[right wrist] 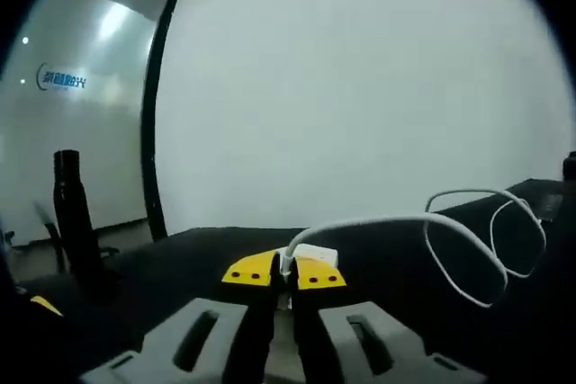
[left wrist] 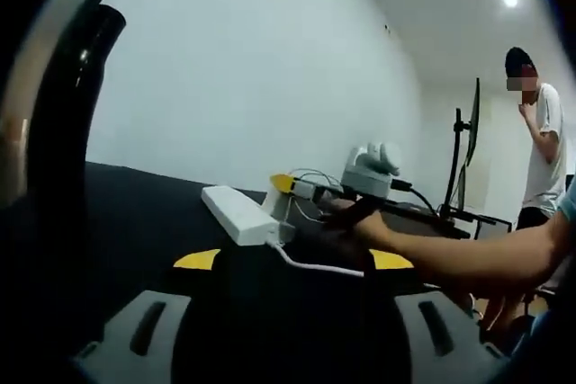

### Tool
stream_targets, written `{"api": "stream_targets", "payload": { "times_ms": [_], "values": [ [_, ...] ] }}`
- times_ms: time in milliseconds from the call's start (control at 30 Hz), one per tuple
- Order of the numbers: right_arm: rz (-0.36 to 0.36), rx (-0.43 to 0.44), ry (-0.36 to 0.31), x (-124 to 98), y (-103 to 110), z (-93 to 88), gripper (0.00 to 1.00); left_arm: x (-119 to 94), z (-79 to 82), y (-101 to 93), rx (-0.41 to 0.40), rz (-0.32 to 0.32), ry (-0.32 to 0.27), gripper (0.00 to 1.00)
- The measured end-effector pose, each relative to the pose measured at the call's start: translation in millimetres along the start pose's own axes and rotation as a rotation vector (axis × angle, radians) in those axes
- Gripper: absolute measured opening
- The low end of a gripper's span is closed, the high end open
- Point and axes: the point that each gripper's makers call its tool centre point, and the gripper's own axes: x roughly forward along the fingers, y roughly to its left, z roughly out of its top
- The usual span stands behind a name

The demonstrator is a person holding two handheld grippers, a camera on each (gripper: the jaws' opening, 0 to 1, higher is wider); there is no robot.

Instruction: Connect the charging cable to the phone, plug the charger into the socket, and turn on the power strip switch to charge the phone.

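Your right tongs (right wrist: pixel 283 278) pinch the white charger (right wrist: pixel 310 256), cable (right wrist: pixel 468 258) trailing. Left tongs (left wrist: pixel 292 261) are wide, w/ nothing in them. Power strip (left wrist: pixel 238 214) lies on the dark surface (left wrist: pixel 135 222). Go slow, line up prongs w/ socket.

Black table (left wrist: pixel 135 213): dark matte top, running back to a pale wall. Lying on it: one white power strip (left wrist: pixel 238 214), long body set at an angle; its white cord (left wrist: pixel 315 264) trailing off one end; a thin white charging cable (right wrist: pixel 486 249) in loose loops.
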Motion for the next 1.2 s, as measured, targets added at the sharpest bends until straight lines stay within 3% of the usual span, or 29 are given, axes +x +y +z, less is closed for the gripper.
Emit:
{"api": "stream_targets", "payload": {
  "times_ms": [67,100,133,200,233,267,300,367,467,600,767,833,867,967,1033,1100,1200],
  "values": [
    [-0.006,0.000,0.044,1,0,-0.4,0.05,0,-0.3,-0.3,0.003,0.001,0.000,0.58],
    [-0.008,-0.004,0.030,1,1,-0.6,0.05,0,-0.8,-0.4,0.005,0.000,0.001,0.58],
    [-0.001,0.015,-0.025,-1,2,3.9,0.05,0,-0.9,0.2,0.006,0.001,0.001,0.58],
    [-0.048,0.112,0.007,-4,-10,0.3,0.10,1,-1.7,3.7,0.012,0.010,0.004,0.58],
    [-0.033,0.139,0.009,-3,-11,-0.4,0.13,0,-0.7,5.3,0.004,0.018,0.002,0.58],
    [-0.003,0.111,0.015,-4,-10,-0.2,0.19,-1,0.9,5.2,-0.004,0.016,-0.008,0.58],
    [0.023,0.182,0.062,-4,-7,-1.3,0.22,-1,2.1,5.9,-0.011,0.020,-0.013,0.58],
    [0.044,0.261,0.048,-12,-8,8.8,0.30,-1,3.4,7.3,-0.022,0.027,-0.019,0.58],
    [0.056,0.243,0.052,-30,-11,15.1,0.31,1,0.9,10.8,-0.021,0.037,-0.004,0.58],
    [0.112,0.071,0.071,-57,-17,17.4,0.32,2,-1.8,6.1,0.012,0.037,0.019,0.58],
    [0.203,0.039,0.116,-93,-26,24.9,0.33,6,1.2,-5.5,0.032,0.039,0.042,0.59],
    [0.275,0.054,0.143,-104,-23,25.3,0.33,10,2.5,-9.8,0.054,0.044,0.051,0.59],
    [0.265,0.039,0.150,-105,-26,23.8,0.33,13,2.7,-8.1,0.081,0.055,0.057,0.59],
    [0.288,-0.170,0.126,-95,-20,10.9,0.39,33,6.0,5.7,0.190,0.093,0.096,0.59],
    [0.291,-0.261,0.179,-81,-14,-13.1,0.45,42,7.8,12.2,0.174,0.090,0.100,0.59],
    [0.281,-0.260,0.239,-70,-11,-34.1,0.46,47,8.1,11.3,0.135,0.063,0.075,0.59],
    [0.277,-0.185,0.297,-58,-7,-51.7,0.45,53,-4.2,18.6,0.118,0.062,0.095,0.59]
  ]
}}
